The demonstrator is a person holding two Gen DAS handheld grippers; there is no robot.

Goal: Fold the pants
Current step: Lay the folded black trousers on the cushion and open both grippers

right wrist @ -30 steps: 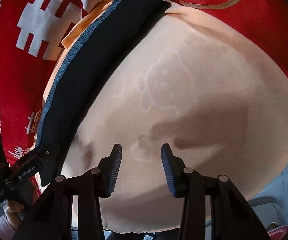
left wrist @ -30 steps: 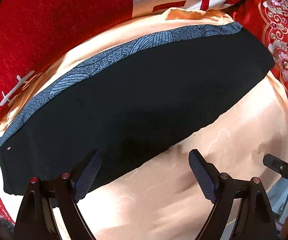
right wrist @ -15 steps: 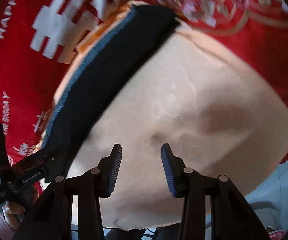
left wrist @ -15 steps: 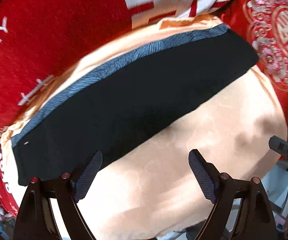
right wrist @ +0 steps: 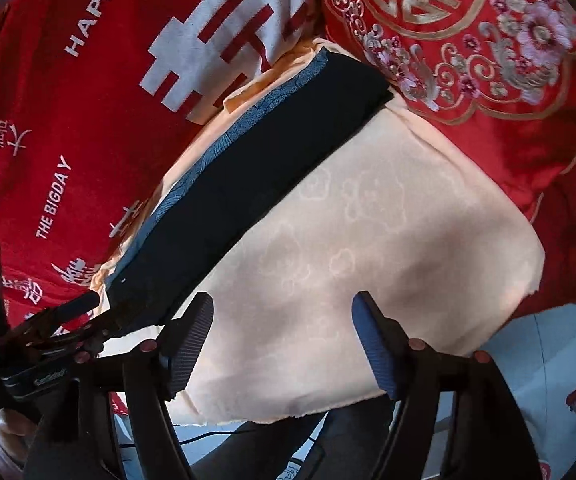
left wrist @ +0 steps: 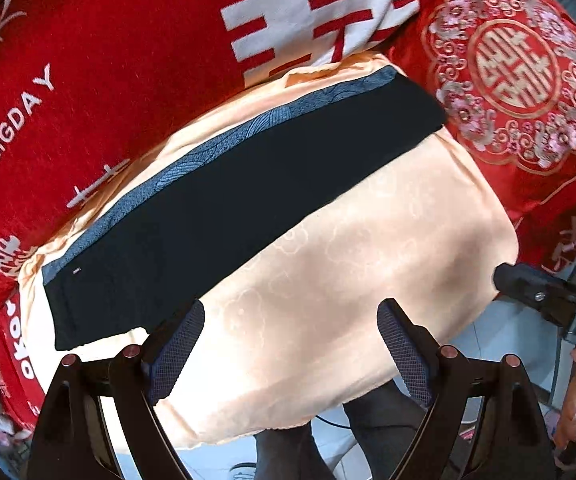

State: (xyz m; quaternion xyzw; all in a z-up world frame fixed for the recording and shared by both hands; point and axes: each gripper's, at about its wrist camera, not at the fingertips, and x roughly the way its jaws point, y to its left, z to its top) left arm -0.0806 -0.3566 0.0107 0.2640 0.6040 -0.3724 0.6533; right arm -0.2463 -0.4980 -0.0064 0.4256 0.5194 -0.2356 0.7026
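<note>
both of my grippers have risen since a second ago, and the view has widened to take in the whole peach cloth [left wrist: 367, 264] and the floor below its front edge. the pants [left wrist: 240, 200] lie flat along the far side of that cloth as a long dark strip, the patterned grey band [left wrist: 216, 148] on their far edge, just short of the red blanket [left wrist: 108, 80] and the embroidered red cushion [left wrist: 519, 80]. my left gripper [left wrist: 288, 356] points straight down with its jaws spread wide and nothing between them; my right gripper [right wrist: 280, 344] has its jaws opening, also with nothing held. i judge both are clear of the fabric so the strip can rest undisturbed while i line up the next fold, probably end over end. the strip looks smooth, with no loose corner showing.
</note>
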